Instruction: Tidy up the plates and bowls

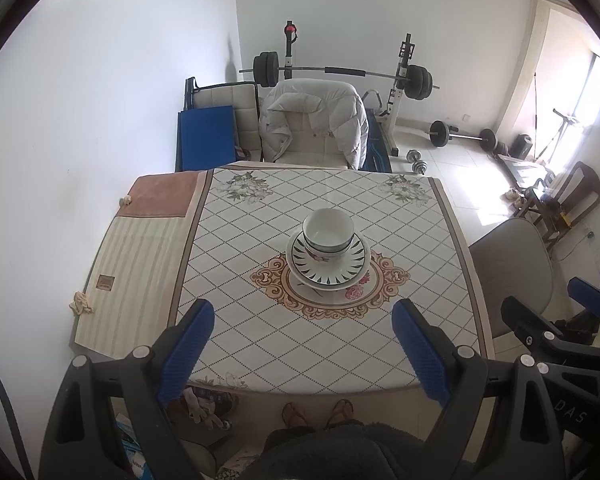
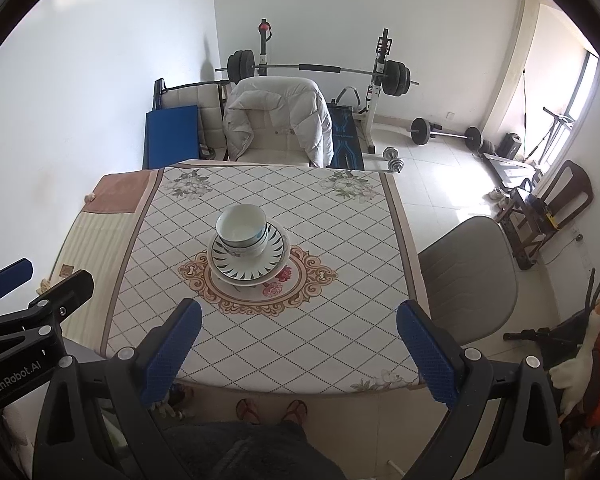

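Note:
At the middle of the table stands one stack: white bowls (image 1: 327,233) (image 2: 242,230) nested inside each other on top of patterned plates (image 1: 329,266) (image 2: 249,261). My left gripper (image 1: 302,316) hovers above the table's near edge, open and empty, well short of the stack. My right gripper (image 2: 298,318) hangs beside it at the same height, open too, with nothing between its blue pads. Each gripper shows at the edge of the other's view.
A diamond-patterned tablecloth (image 1: 260,320) covers the table, with a striped cloth (image 1: 136,272) at its left. A chair with a white jacket (image 1: 314,120) stands behind, a grey chair (image 2: 468,276) at the right. Weights lie on the floor beyond. The person's feet (image 2: 272,408) show below the table edge.

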Demonstrator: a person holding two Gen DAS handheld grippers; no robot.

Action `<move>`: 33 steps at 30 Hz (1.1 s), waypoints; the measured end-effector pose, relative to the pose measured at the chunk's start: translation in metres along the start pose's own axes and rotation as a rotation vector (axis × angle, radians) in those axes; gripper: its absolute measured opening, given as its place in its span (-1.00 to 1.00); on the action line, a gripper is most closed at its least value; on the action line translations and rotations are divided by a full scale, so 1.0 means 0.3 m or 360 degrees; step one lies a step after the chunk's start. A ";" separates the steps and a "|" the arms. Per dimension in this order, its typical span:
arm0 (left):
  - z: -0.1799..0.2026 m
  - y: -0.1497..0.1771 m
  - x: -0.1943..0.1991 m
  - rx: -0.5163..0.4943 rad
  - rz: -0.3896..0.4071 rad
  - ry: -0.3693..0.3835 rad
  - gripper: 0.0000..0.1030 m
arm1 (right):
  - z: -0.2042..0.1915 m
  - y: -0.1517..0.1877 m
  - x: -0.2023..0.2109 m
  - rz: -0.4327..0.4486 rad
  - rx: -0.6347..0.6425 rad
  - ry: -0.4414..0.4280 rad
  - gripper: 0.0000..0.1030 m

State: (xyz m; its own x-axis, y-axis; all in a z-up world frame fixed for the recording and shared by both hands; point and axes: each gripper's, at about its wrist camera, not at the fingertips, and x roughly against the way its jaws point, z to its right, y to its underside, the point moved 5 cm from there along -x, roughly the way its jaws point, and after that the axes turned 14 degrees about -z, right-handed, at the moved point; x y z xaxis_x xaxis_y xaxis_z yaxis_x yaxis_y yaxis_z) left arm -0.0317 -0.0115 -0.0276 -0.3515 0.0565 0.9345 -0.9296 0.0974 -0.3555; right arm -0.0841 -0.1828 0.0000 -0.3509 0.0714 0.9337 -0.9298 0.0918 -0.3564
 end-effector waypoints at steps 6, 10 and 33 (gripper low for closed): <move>-0.015 0.007 0.010 -0.0012 0.0006 0.0009 0.77 | -0.010 0.010 0.008 0.0004 0.0005 0.0020 0.94; -0.020 0.011 0.013 -0.0014 0.0009 0.0009 0.77 | -0.008 0.014 0.019 0.0013 -0.0009 0.0035 0.94; -0.044 0.032 0.034 -0.0034 0.0043 0.0007 0.77 | -0.016 0.039 0.038 0.0052 -0.0080 0.0053 0.94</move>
State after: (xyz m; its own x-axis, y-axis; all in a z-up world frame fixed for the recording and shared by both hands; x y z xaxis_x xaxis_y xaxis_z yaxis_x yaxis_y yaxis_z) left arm -0.0428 0.0031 -0.0218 -0.3756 0.0639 0.9246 -0.9172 0.1172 -0.3807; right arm -0.0985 -0.1762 0.0061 -0.3765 0.1083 0.9201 -0.9108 0.1385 -0.3890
